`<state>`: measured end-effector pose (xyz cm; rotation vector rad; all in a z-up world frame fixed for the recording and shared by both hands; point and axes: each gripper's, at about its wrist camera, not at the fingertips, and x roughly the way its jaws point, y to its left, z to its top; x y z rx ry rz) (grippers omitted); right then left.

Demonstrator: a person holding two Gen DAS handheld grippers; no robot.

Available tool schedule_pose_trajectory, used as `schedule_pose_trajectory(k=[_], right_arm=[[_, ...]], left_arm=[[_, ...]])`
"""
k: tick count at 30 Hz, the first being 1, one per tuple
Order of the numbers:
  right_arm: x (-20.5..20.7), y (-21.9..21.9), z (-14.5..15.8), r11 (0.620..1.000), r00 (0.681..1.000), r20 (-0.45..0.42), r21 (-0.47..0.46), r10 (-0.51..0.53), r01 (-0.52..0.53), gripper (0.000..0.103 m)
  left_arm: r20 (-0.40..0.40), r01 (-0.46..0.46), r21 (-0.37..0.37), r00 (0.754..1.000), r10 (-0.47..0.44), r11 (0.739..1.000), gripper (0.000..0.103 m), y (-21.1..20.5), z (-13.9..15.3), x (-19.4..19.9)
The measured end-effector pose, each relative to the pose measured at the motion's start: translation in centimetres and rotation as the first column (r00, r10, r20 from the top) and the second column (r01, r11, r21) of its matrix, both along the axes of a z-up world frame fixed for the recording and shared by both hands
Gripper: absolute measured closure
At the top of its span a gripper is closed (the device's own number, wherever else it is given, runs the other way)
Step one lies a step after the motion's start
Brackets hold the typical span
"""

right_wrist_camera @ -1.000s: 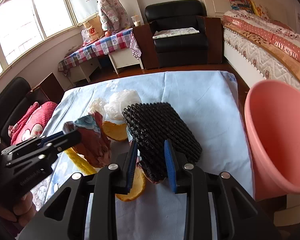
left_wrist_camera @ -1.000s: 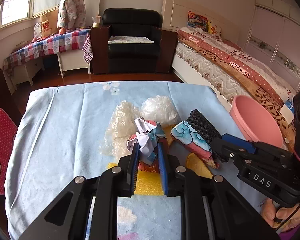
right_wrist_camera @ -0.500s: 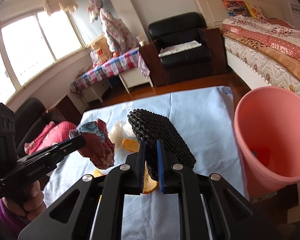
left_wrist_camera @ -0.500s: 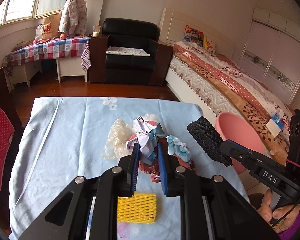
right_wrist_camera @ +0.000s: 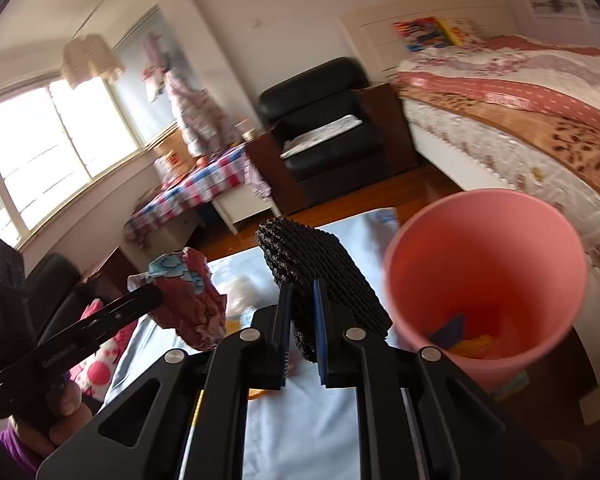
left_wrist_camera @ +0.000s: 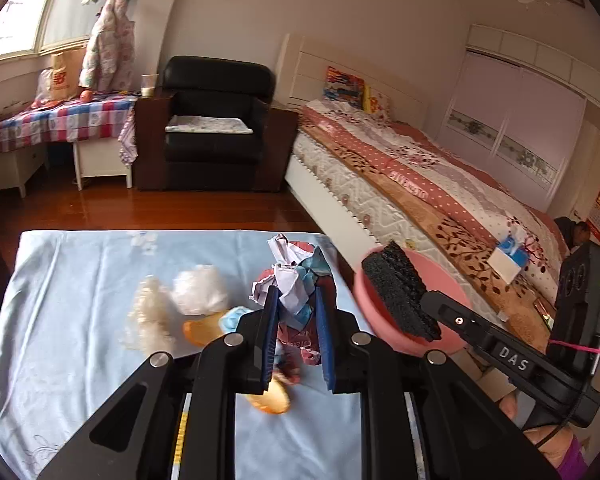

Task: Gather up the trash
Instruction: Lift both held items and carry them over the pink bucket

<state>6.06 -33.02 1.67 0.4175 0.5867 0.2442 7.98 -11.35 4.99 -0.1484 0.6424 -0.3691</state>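
My left gripper [left_wrist_camera: 294, 300] is shut on a crumpled wrapper [left_wrist_camera: 292, 280] of red, white and blue, held above the blue tablecloth [left_wrist_camera: 60, 320]. It also shows in the right wrist view [right_wrist_camera: 188, 300]. My right gripper [right_wrist_camera: 302, 292] is shut on a black foam net [right_wrist_camera: 320, 276] and holds it beside the rim of the pink bin [right_wrist_camera: 488, 280]. The net [left_wrist_camera: 398, 292] hangs in front of the bin [left_wrist_camera: 444, 276] in the left wrist view. Some scraps lie in the bin's bottom.
On the cloth lie two clear plastic bags [left_wrist_camera: 180, 300] and orange peels [left_wrist_camera: 204, 326]. A bed [left_wrist_camera: 420, 184] stands to the right behind the bin. A black armchair [left_wrist_camera: 212, 128] and a checked side table [left_wrist_camera: 56, 124] stand beyond the table.
Both grippers have lifted their loads off the table. The right gripper closed on the black net and carried it right, to the bin's rim. The left one rose with the wrapper.
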Motion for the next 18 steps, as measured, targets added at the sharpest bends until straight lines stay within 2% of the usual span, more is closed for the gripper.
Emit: schedule_pose_trajectory(k=[9,18], right_arm=[[-1.2,-5.8,-1.3,0.992,0.993,-0.022,0.048,-0.119,0.12,0.092],[-0.5,-9.1,-2.9,0.982,0.985,-0.056,0.082,-0.165,0.17,0.092]], left_arm=[[0.008,0.113,0.031,0.994,-0.113,0.993,0.086,-7.4,-0.5,0.9],[-0.025,0.13,0.04,0.991,-0.129,0.991,0.086,-12.0,-2.4,2.9]])
